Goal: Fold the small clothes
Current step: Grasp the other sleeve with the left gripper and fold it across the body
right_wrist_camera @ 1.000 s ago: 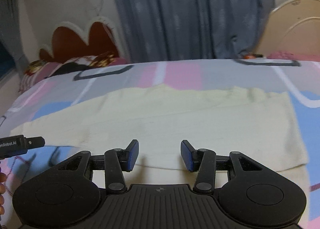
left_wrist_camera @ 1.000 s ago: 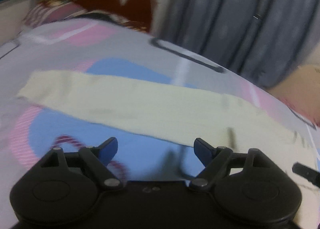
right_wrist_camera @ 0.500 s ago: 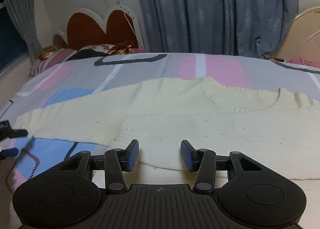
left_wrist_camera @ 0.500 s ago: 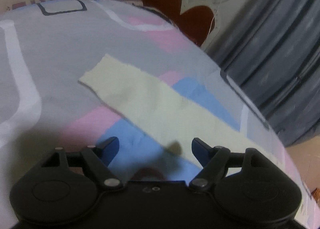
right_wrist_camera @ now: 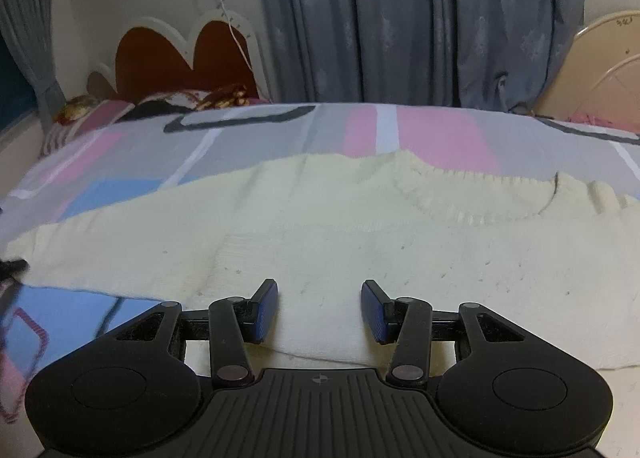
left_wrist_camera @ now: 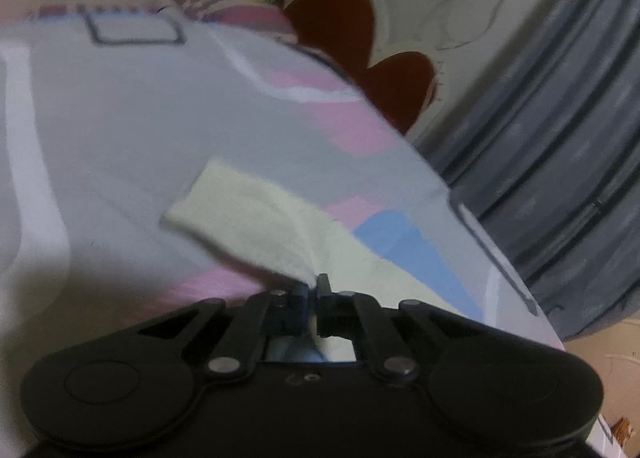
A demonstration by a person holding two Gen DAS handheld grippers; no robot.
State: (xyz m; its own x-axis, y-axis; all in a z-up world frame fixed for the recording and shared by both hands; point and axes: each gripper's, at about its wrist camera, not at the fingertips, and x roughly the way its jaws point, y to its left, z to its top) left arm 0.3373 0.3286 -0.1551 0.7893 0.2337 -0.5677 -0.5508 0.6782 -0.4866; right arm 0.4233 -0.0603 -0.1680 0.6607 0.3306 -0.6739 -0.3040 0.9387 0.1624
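A pale yellow knitted sweater (right_wrist_camera: 360, 234) lies flat on the bed, neckline to the right, one sleeve (right_wrist_camera: 100, 254) stretching left. In the left wrist view that sleeve (left_wrist_camera: 256, 225) runs away to its cuff, and its near edge is puckered up where my left gripper (left_wrist_camera: 313, 290) is shut on it. My right gripper (right_wrist_camera: 319, 308) hovers low over the sweater's body near the hem, its blue pads (right_wrist_camera: 266, 310) apart with only flat cloth under them, nothing gripped.
The bedsheet (right_wrist_camera: 440, 133) is patterned in grey, pink and blue. A scalloped red headboard (right_wrist_camera: 180, 57) and pillows (right_wrist_camera: 96, 113) stand at the far left, grey curtains (right_wrist_camera: 420, 17) behind, a cream chair back (right_wrist_camera: 600, 65) at right.
My left gripper has swung left along the sleeve, rolled, and closed on the sleeve's edge. My right gripper has come lower and closer over the sweater's body, its fingers unchanged.
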